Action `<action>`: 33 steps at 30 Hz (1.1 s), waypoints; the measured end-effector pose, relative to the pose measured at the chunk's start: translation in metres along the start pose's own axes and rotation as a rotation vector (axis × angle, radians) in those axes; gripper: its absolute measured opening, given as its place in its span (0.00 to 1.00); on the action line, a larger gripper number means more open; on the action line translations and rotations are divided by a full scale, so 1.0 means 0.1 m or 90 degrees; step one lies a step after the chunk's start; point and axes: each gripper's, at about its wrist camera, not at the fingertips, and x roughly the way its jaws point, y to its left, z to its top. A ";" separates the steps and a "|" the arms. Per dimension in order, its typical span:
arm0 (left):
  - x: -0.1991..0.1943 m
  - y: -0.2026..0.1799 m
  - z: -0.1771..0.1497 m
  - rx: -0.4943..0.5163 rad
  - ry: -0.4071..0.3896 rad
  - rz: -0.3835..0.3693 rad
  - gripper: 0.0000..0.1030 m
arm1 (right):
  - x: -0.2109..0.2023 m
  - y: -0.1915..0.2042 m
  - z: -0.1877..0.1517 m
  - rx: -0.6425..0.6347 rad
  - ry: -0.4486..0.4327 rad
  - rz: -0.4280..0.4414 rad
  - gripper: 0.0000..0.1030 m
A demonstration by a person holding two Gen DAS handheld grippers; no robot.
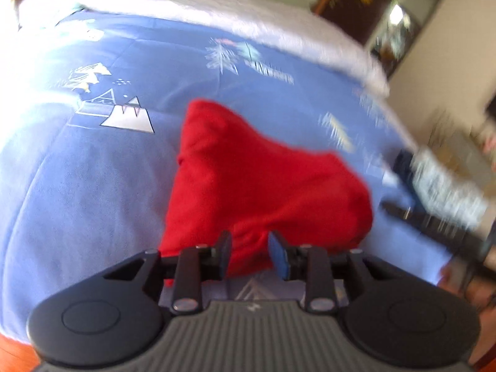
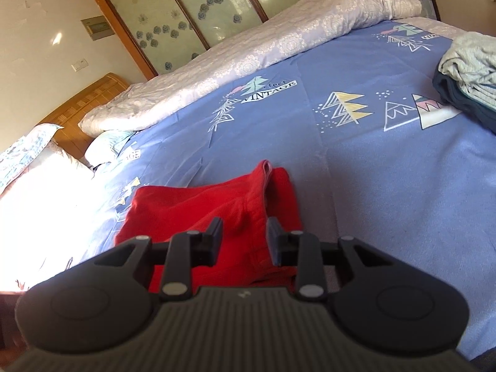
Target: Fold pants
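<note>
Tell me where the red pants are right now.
The red pants lie folded on the blue bedsheet, just ahead of both tools in both wrist views, well left of the stacked clothes.

Both wrist cameras look steeply down from close above the blue bed sheet [image 1: 77, 186]. Each shows the red pants [image 1: 248, 179] near 6 o'clock; the right view faces the headboard [image 2: 90, 99] at 10 o'clock.

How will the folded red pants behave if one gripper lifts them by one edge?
The red pants are soft cloth lying in loose layers on the blue bedsheet, so they would probably droop and unfold. They look light. The matte fabric seems unlikely to slip from the pads.
</note>
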 end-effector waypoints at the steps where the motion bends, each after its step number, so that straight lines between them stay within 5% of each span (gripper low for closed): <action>1: -0.02 0.03 0.04 -0.011 -0.007 -0.004 0.26 | 0.00 0.01 0.00 -0.004 0.001 0.002 0.33; 7: 0.19 -0.03 0.14 0.021 -0.011 0.014 0.26 | 0.08 0.11 -0.07 -0.018 0.017 0.015 0.33; 10: 0.54 -0.16 0.07 0.084 0.041 0.115 0.26 | 0.21 0.10 -0.13 -0.028 0.044 -0.001 0.31; 15: 0.68 -0.42 -0.04 0.140 0.044 0.187 0.26 | 0.35 -0.01 -0.22 -0.006 0.077 -0.026 0.30; 27: 0.63 -0.38 -0.10 0.130 0.042 0.193 0.27 | 0.26 0.03 -0.21 0.001 0.080 -0.022 0.31; 33: 0.63 -0.37 -0.11 0.131 0.041 0.194 0.28 | 0.11 0.11 -0.12 -0.020 0.032 -0.028 0.33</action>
